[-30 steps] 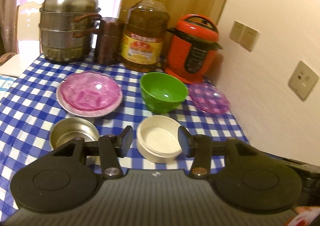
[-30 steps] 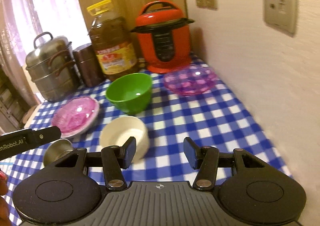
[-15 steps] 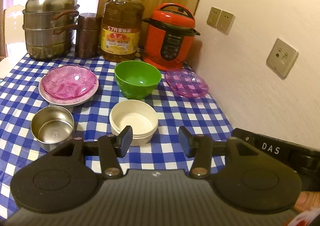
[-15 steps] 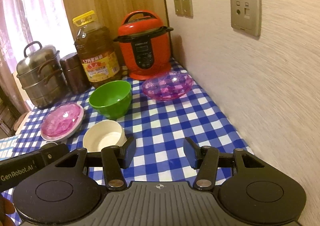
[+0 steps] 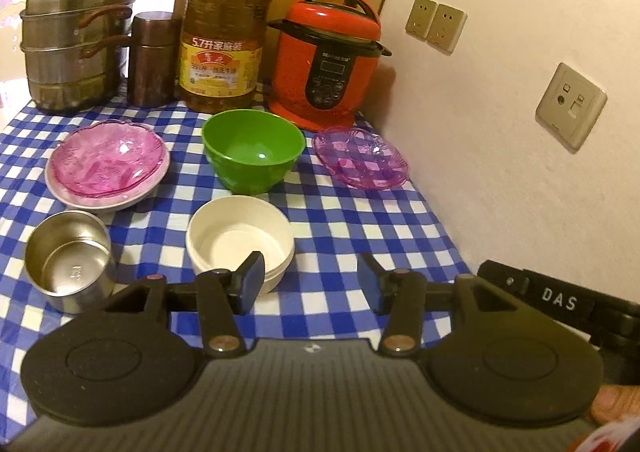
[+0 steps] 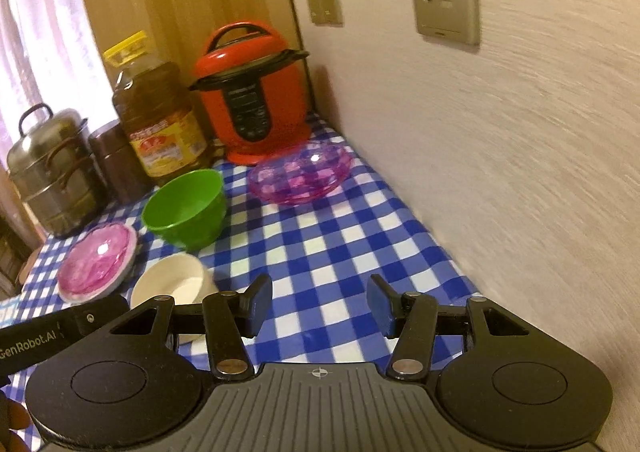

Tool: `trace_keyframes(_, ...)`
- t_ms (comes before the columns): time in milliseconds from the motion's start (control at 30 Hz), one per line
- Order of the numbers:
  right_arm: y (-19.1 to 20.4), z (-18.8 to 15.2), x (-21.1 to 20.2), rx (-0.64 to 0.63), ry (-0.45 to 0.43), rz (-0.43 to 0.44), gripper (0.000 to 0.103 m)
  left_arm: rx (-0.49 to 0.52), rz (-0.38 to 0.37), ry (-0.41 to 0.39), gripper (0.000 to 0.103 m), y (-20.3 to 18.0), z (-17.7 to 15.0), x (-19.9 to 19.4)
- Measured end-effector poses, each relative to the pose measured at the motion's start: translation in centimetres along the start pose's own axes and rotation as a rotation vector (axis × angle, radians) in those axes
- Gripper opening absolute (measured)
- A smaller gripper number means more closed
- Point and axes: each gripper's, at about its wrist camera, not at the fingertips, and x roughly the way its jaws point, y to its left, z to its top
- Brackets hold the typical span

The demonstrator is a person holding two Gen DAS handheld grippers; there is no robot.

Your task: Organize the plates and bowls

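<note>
Pulled back and lifted since a second ago: cream bowl [image 5: 240, 230] no longer framed between the left tongs [image 5: 310, 280], now at 11 o'clock of them, partly behind the left finger. Both tongs spread wide, gripping nothing, hanging above the checked bench [image 5: 360, 236]. Right tongs [image 6: 320, 306] over bare blue-and-white cloth close to the wall [image 6: 520, 172], well apart from any dish.

Nearest at 10 o'clock in the left view: steel cup [image 5: 68, 252], upright, just beside the cream bowl but not touching. Farther at 10 o'clock: pink glass plate [image 5: 108, 158] nested on a white plate [image 5: 104, 201]. Straight on at 12 o'clock, beyond the cream bowl: green bowl [image 5: 252, 150], upright, apart from its neighbours. At 1 o'clock: clear purple plate [image 5: 360, 160], alone near the wall.

Farthest, lined up along the back edge from 10 to 12 o'clock: steel steamer pot [image 5: 72, 44], brown canister [image 5: 154, 60], oil jug [image 5: 224, 40], red pressure cooker [image 5: 328, 60] in the corner just behind the purple plate. Wall sockets [image 5: 570, 104] at 2 o'clock.
</note>
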Motion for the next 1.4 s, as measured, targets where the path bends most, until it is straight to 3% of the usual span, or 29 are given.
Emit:
trace_keyframes(233,-2.1,1.6,1.7,0.065,-0.022,0.010,0.053,-0.015,-0.025,-0.002,0.047,-1.0,1.9,3.2)
trace_keyframes(667,-5.0,4.6,10.0,0.185,-0.032,-0.021,0.053,-0.128,-0.146,0.024,0.045,-1.2,4.8,13.6)
trace_keyframes(1000,-5.8,5.9,15.5,0.206,-0.031,-0.032,0.052,-0.234,-0.165,0.060,0.039,-1.1,5.3,20.8)
trace_keyframes(1400,-6.1,7.0,20.8,0.269,-0.005,0.016,0.052,-0.309,-0.146,0.056,0.036,-0.7,5.7,25.7)
